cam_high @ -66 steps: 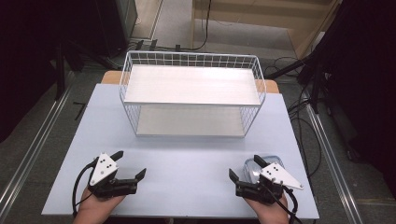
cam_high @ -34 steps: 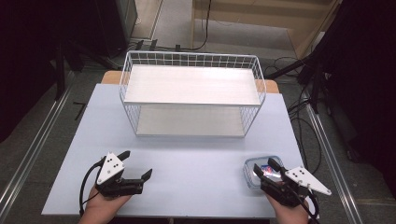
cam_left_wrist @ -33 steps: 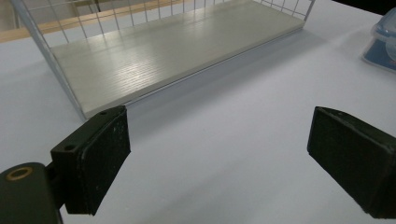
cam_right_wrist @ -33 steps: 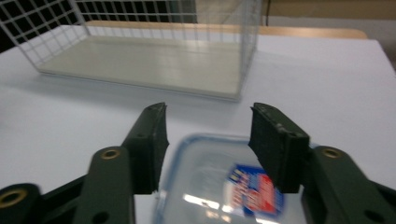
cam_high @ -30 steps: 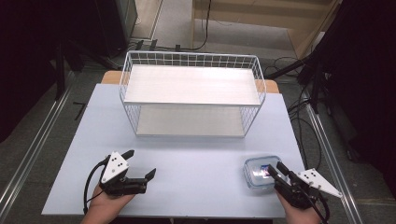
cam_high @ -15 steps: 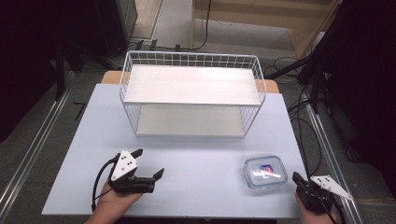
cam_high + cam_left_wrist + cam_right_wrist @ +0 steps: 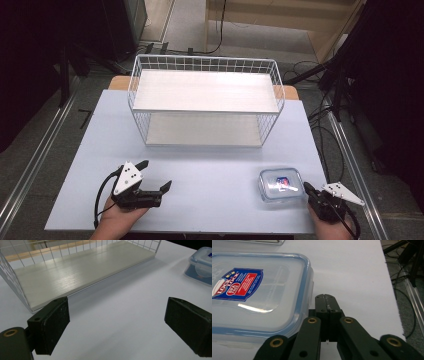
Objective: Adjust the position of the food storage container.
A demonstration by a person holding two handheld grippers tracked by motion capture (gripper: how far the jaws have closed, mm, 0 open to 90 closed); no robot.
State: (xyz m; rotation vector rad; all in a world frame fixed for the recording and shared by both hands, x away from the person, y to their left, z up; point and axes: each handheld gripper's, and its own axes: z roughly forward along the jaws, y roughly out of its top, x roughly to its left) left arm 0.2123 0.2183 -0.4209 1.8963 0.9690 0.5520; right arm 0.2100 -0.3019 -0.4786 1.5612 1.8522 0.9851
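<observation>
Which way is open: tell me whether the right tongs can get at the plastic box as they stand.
Probably yes: the right tongs sit shut right beside the plastic box, with bare table around them. They must open first.

Left gripper [image 7: 155, 176] sat at the near-left, held in a hand [image 7: 120, 215] coming in from the near edge. Jaws spread wide, pointing right and a bit far, with nothing between them. Right gripper [image 7: 306, 187] sat at the near-right corner in the other hand [image 7: 330, 226]. Jaws pressed together flat, empty, aimed far-left, low over the surface.
</observation>
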